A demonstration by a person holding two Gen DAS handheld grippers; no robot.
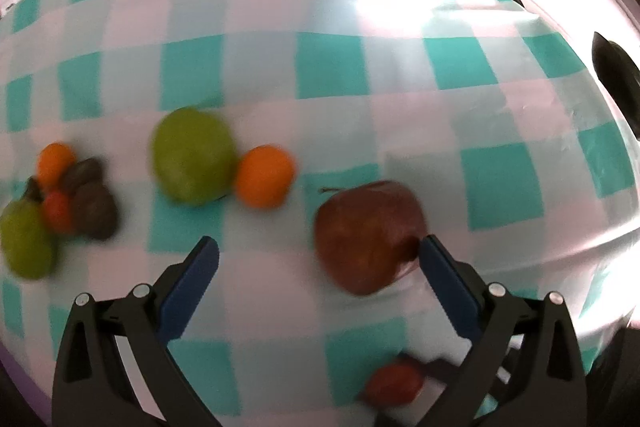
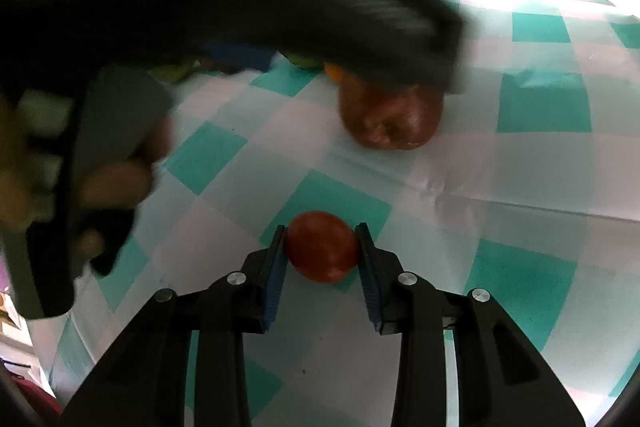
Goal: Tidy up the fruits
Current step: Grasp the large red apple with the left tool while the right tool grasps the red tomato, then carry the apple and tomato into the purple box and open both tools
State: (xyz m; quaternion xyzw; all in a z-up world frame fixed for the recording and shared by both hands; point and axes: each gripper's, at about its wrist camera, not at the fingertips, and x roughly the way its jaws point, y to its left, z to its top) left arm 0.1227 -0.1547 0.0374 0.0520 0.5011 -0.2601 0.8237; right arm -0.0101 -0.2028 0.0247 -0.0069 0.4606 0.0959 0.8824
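My right gripper point(image 2: 321, 245) pinching small round red fruit point(image 2: 322, 247) on teal-and-white checked tablecloth point(image 2: 540, 107); not lifted yet, I judge. Left gripper point(image 1: 318, 259) spread wide, nothing between its pads, big dark-red apple point(image 1: 368, 237) beside one finger. Left view alone shows cluster already gathered far left: oranges, green pears, dark fruits point(image 1: 94, 205); green pear point(image 1: 192, 155) touching orange point(image 1: 264, 175) apart. Right view blocked by left rig.
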